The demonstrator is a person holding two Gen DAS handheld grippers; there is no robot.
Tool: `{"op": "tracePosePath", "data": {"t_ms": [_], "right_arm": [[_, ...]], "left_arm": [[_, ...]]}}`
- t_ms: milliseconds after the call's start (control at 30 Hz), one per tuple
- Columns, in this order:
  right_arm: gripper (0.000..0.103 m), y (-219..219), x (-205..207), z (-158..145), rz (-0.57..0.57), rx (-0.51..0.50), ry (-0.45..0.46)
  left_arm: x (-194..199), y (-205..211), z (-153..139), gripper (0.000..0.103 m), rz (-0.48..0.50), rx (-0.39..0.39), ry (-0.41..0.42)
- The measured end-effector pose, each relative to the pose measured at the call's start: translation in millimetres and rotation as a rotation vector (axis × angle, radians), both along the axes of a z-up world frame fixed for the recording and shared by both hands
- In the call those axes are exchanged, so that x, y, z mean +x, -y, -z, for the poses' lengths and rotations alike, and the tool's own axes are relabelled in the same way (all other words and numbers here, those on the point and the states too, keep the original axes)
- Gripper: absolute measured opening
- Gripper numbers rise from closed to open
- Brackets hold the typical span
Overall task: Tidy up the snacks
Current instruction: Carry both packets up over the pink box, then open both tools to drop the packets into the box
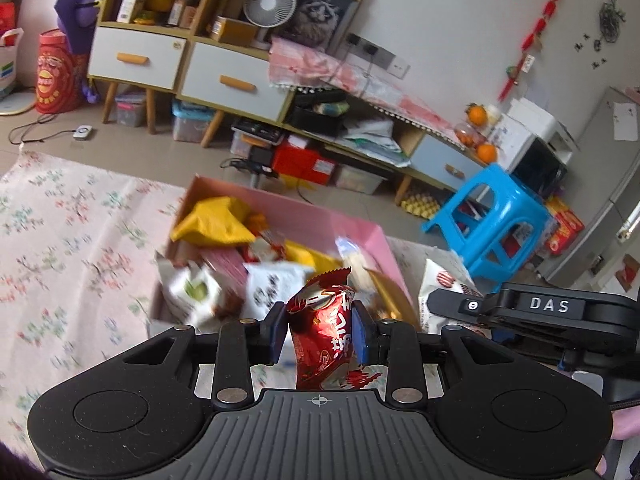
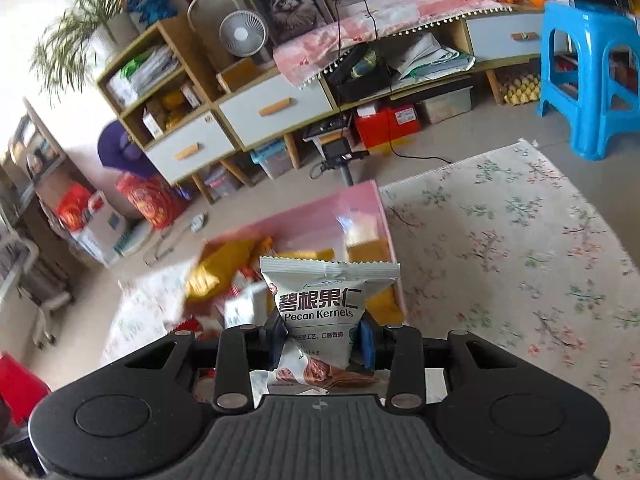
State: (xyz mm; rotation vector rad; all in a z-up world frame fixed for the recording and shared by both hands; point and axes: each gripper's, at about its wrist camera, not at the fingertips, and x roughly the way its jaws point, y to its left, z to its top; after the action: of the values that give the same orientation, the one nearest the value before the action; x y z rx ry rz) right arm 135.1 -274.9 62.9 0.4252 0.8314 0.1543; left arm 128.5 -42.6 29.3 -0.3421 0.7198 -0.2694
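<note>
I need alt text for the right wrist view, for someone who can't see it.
The right gripper is shut on a white packet labelled Pecan Kernels, held upright above a pink box full of mixed snack packets. The box sits on a floral rug, with a blue plastic stool and low cabinets behind.

Floral rug [image 1: 72, 240] covers the floor, pale with pink and green sprigs. Pink box [image 1: 360, 236] sits on the rug, open, full of snack packs: yellow bag [image 1: 216, 220], white packs, red ones, blurred. One white pack [image 1: 440, 280] lies on the rug just beside the box. Past the rug's edge, bare tile floor [image 1: 132, 144] carries a blue stool [image 1: 492, 216], the cabinet [image 1: 192, 68] legs, clear bins [image 1: 188, 124], a red box [image 1: 304, 162] and a cable.
</note>
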Motion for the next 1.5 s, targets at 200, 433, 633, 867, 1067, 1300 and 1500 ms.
{"op": "tracePosePath", "data": {"t_ms": [200,433,633,867,1067,1300,1500], "right_arm": [[0.026,1.2,27.0,14.7,0.040,0.117,0.003],[0.026,13.8,49.5,32.7,0.058,0.181,0.011],[0.027,20.9,67.0,36.0,0.060,0.221,0.047],[0.041,17.2,81.7,47.8,0.079,0.264,0.066],[0.047,21.9,79.7,44.7,0.090,0.243,0.064],[0.052,24.5,55.8,27.6,0.100,0.229,0.063],[0.057,20.9,26.0,12.9,0.075,0.141,0.074]], "left_arm": [[29.9,0.0,1.2,0.030,-0.016,0.041,-0.007],[66.1,14.8,12.7,0.031,0.009,0.102,0.002],[94.1,30.1,25.5,0.031,-0.011,0.131,0.001],[105.7,44.5,37.9,0.039,-0.033,0.207,0.021],[91.5,41.9,35.7,0.049,-0.010,0.242,0.038],[62.3,27.8,21.0,0.063,0.000,0.204,0.018],[27.6,16.4,18.5,0.069,-0.006,0.246,-0.026]]}}
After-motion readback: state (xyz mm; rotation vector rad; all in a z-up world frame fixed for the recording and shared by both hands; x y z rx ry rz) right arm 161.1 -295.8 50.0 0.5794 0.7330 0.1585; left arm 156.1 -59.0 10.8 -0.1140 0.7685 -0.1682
